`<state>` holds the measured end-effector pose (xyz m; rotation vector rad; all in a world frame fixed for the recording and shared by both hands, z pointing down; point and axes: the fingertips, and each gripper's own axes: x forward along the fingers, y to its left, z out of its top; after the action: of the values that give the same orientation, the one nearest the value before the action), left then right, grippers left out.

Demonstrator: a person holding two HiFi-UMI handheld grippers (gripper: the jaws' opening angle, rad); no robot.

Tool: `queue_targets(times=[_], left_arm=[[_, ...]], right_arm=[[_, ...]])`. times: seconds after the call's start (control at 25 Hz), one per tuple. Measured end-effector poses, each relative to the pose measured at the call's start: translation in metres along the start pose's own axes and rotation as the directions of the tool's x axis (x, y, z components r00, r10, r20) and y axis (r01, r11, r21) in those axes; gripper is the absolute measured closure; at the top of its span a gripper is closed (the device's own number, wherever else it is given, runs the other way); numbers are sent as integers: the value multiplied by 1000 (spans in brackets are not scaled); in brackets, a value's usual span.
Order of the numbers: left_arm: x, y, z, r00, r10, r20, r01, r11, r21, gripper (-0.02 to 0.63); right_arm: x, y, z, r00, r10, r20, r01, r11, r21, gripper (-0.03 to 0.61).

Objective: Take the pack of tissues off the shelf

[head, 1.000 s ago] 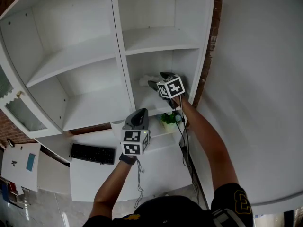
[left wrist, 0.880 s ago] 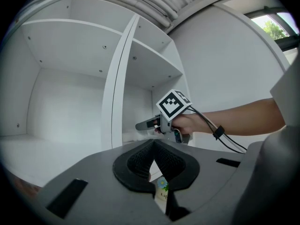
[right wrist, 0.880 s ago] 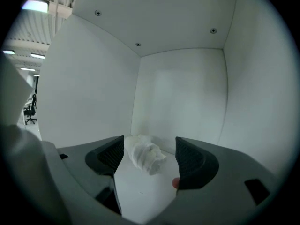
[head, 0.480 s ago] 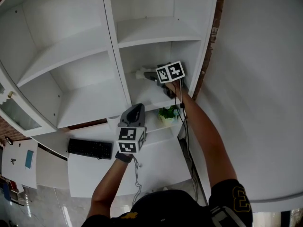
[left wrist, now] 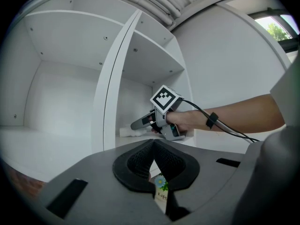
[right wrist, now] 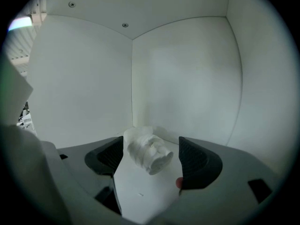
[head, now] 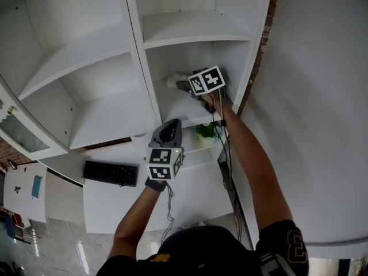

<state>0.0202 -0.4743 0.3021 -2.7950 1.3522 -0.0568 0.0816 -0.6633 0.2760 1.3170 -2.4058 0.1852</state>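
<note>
Head view: right gripper (head: pixel 179 85) now deeper in shelf (head: pixel 172 111) bay than a second ago; I keep left gripper (head: pixel 167 132) low.
Left gripper view: jaws together, empty.
Right gripper view: jaws apart, pack of tissues (right wrist: pixel 146 152) between tips, unclamped. Closing looks next.

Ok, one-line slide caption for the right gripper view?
Right gripper, jaws open, lined up on the white pack of tissues lying in the back corner of the shelf compartment.

Item: white, soft-wrapped pack of tissues (right wrist: pixel 146 153), lumpy and crumpled, roughly cylindrical. Lies on its side on the white shelf board (right wrist: pixel 136 191), one rounded end facing the camera. Position: lower centre of the right gripper view, near the shelf's back corner.
</note>
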Motion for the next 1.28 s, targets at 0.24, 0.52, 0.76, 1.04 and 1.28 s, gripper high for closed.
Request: queue_targets(times=[0.24,0.52,0.76,1.04,1.28], left_arm=[[6,-6,-3,1000,-11,-7,11,1000,5,595],[7,-10,-9,1000,-16,-17,16,1000,0,595],[7,-13,-9,1000,-9,-15,9,1000,3,595],[0,-16,-8,1000,-12,-15,12,1000,13,595],[-13,-21,-6,1000,-19,-7,19,1000,23,595]], right_arm=[[7,12,-1,997,-41,-62,32,990,-139,249],[6,15,0,996,-63,-64,50,981,-189,346],[-3,8,6,996,-85,-13,82,986,-149,380],[-18,18,21,978,-176,112,201,942,-268,394],[-20,37,22,970,-212,121,243,871,-426,397]])
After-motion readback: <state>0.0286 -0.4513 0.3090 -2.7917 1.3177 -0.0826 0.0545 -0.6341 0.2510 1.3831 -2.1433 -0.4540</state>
